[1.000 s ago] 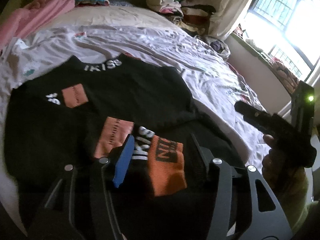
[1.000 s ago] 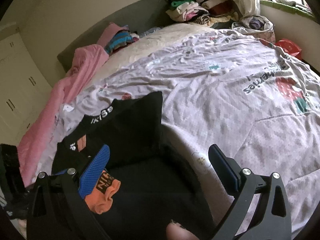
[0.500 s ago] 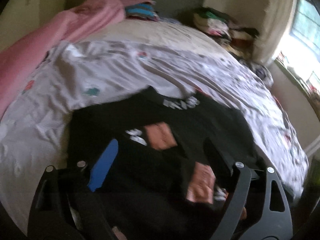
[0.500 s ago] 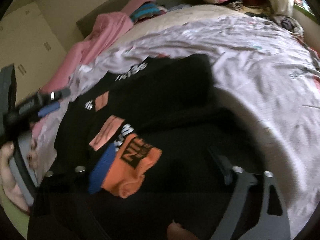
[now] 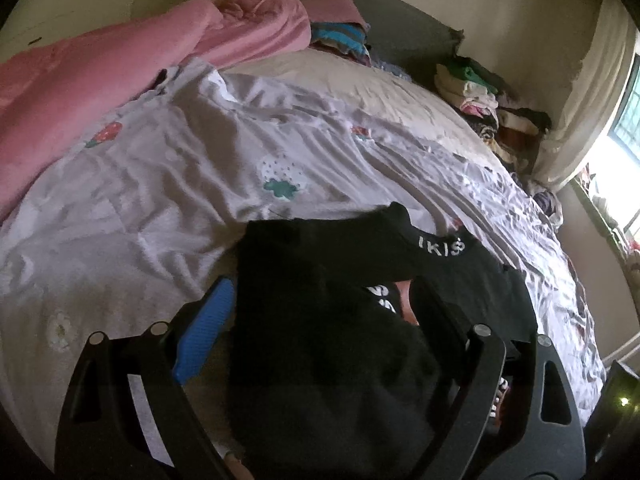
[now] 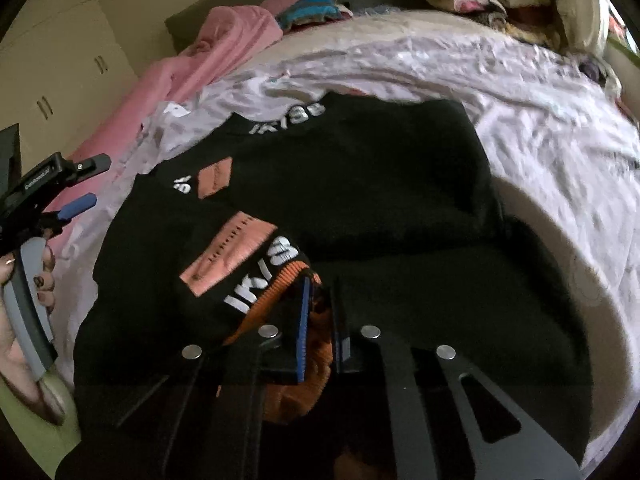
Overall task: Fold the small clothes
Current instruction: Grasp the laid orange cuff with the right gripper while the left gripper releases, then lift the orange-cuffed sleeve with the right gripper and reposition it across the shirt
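A black child's sweater with orange patches and white lettering lies spread on the bed; it also shows in the left wrist view. My right gripper is shut on the sweater's orange ribbed cuff at the near edge. My left gripper is open, its jaws on either side of the sweater's left edge, low over the bed. From the right wrist view the left gripper is at the far left, apart from the cloth.
The bed has a pale printed sheet. A pink blanket lies along the left side. Stacks of folded clothes sit by the headboard. A window is at the right.
My right gripper has closed on the orange cuff after moving left to it. My left gripper has swung left off the cuff to the sweater's left edge, still open.
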The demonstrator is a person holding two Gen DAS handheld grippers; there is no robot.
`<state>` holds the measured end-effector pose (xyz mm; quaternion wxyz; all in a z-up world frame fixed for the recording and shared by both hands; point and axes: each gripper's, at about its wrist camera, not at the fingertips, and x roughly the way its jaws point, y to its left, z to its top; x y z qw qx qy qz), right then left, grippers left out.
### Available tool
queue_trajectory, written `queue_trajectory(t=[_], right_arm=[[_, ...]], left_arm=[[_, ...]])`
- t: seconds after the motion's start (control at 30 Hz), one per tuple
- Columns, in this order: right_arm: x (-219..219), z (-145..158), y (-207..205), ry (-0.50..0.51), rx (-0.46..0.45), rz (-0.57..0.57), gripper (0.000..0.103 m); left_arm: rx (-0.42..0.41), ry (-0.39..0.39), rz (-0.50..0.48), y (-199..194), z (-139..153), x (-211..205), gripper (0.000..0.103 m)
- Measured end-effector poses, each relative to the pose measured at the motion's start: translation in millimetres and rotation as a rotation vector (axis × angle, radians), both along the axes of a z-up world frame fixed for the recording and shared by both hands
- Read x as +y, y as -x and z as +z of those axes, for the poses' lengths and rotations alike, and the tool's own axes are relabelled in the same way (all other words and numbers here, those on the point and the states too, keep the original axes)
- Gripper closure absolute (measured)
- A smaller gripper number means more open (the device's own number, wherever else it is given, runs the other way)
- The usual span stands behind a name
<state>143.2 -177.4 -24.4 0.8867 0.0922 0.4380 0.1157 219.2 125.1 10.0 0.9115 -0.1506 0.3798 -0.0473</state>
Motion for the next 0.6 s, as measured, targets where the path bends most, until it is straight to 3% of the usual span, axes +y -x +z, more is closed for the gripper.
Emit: queue_trajectory(t=[0.1,0.43,0.6], right_arm=[[6,22,0,0.021,-0.078,0.039,0.096],[22,136,-23,0.13,-0.406,0.187,0.097],[12,151,-37,0.183,-0.466,0.179,0.097]], left_arm=[[-0.009,0.009,0.019,2,1,10,0.02],[-0.026,0.06,0.078,4,3,37,0.02],[-0.036,0.044,0.049,3,4,30,0.02]])
